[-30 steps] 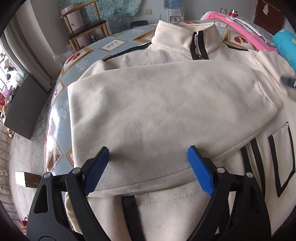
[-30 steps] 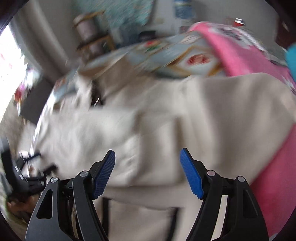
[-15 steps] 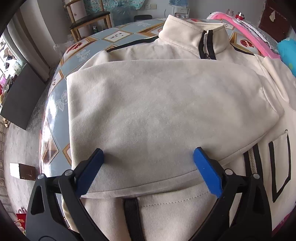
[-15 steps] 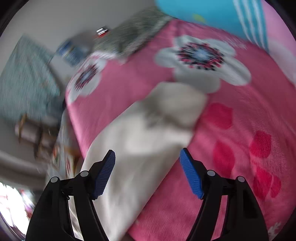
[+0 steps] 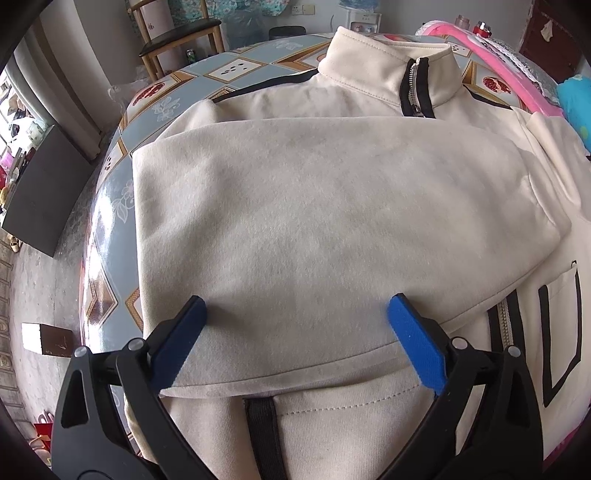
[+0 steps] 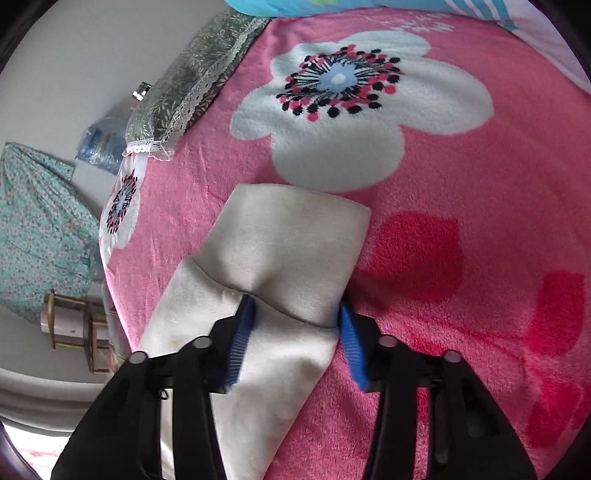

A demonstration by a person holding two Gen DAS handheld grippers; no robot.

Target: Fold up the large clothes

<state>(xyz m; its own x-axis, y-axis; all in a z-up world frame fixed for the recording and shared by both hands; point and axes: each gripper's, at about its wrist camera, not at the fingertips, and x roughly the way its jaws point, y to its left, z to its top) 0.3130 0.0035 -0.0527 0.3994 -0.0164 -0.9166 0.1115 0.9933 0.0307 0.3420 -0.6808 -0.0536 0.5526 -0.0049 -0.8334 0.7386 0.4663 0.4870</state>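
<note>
On pink blanket [image 6: 461, 184], right gripper [image 6: 295, 314] jaws closing round cream jacket [image 5: 332, 221] cuff [image 6: 291, 243]; left gripper [image 5: 295, 317] spread wide above folded sleeve, gripping nothing.

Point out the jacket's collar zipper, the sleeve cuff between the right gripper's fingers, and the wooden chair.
collar zipper [image 5: 416, 88], left wrist view, on the zip's teeth in the standing collar.
sleeve cuff [image 6: 291, 243], right wrist view, on the cuff's flat face.
wooden chair [image 5: 181, 35], left wrist view, on its dark seat.
</note>
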